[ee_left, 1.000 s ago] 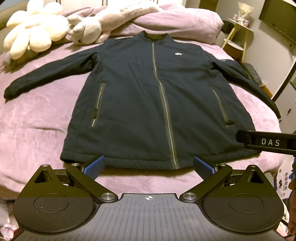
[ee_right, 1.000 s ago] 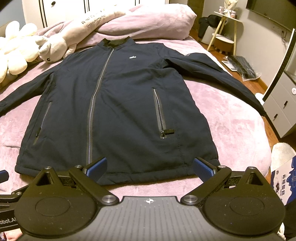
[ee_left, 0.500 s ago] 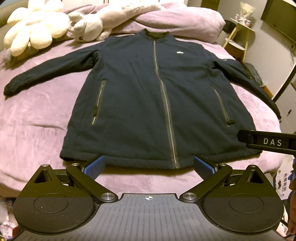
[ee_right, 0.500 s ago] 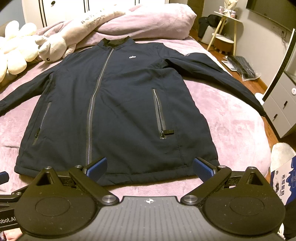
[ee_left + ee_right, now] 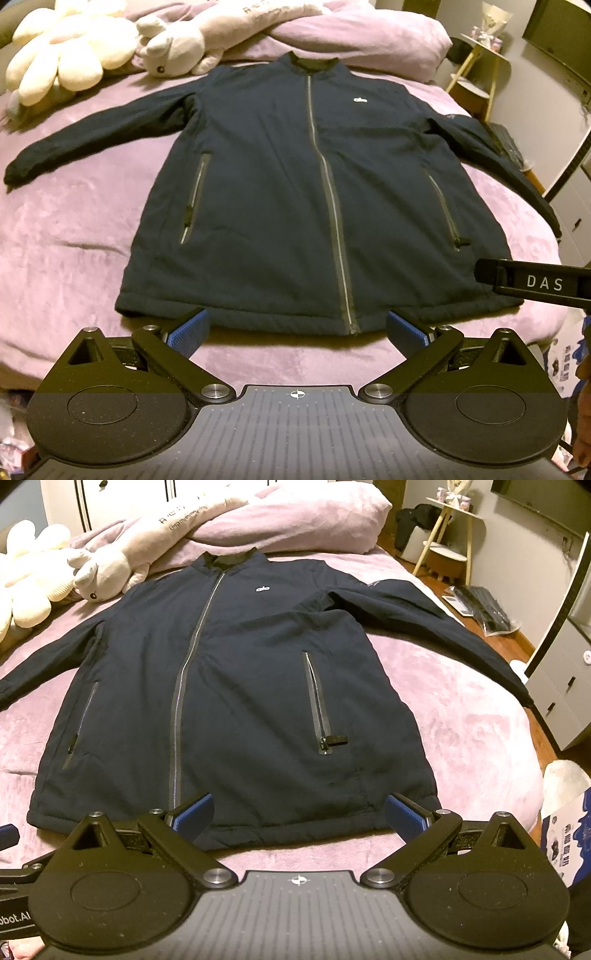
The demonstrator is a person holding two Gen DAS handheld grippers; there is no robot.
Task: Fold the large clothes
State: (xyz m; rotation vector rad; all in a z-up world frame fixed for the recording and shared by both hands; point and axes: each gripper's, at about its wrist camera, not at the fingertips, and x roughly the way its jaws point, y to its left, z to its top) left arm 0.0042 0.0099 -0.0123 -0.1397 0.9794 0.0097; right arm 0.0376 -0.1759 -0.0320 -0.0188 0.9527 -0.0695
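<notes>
Both sets of fingers were spread wide and held nothing: my left gripper [image 5: 295, 330] and right gripper [image 5: 299, 812] hovered at the hem of the navy jacket [image 5: 314, 192], which lay flat, zipped, sleeves outstretched, on the bed [image 5: 74, 236].

The dark navy cloth jacket [image 5: 280, 192] looked matt, its grey centre zip [image 5: 332, 206] faintly shiny. The mauve plush bedspread [image 5: 74, 236] looked velvety. The left gripper [image 5: 295, 328] had matt black plastic arms and textured blue pads [image 5: 188, 330].
</notes>
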